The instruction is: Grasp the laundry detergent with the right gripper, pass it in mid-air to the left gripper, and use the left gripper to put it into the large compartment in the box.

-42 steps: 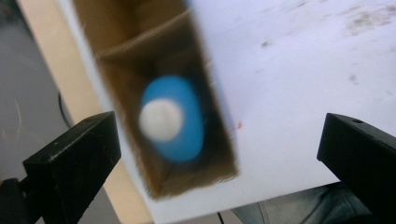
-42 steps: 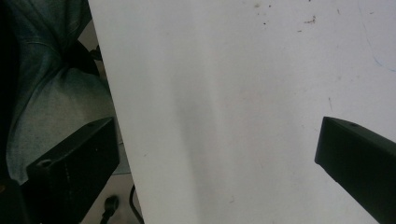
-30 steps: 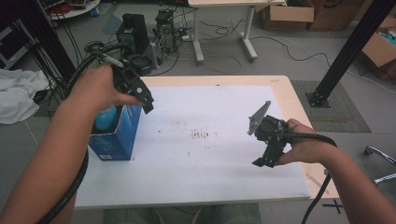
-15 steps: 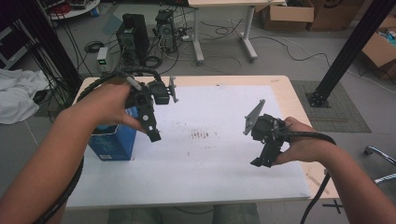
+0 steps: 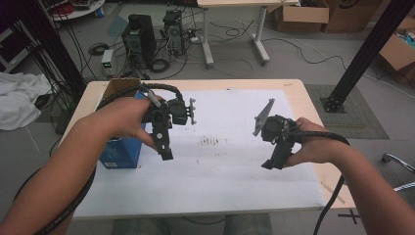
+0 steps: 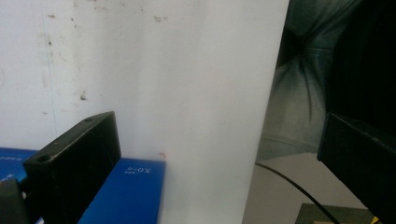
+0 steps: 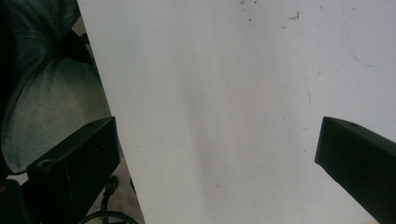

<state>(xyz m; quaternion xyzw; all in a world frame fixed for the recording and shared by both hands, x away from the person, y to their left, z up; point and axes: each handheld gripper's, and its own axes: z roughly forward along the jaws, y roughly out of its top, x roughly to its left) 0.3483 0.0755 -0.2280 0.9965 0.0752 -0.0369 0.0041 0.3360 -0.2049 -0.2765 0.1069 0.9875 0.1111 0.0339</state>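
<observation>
You hold your left gripper [image 5: 164, 144] above the white sheet [image 5: 225, 161], just right of a blue box [image 5: 120, 149] that stands on the table's [image 5: 298, 93] left side. In the left gripper view the jaws stand wide apart with nothing between them, and the box top [image 6: 126, 191] carries small white print that reads roughly "5.0", too small to be sure of.

Your right gripper [image 5: 274, 159] hangs over the sheet's right part, well apart from the box; its jaws are also spread wide and empty in the right gripper view.

The sheet is scuffed, with a dark smudge [image 5: 210, 142] near its middle, and lies on a light wooden tabletop. Beyond the table, computer towers [image 5: 139, 41] and loose cables [image 5: 235, 34] sit on a grey floor, cardboard boxes [image 5: 301, 14] stand at the back, and a white cloth [image 5: 19, 98] lies at left.
</observation>
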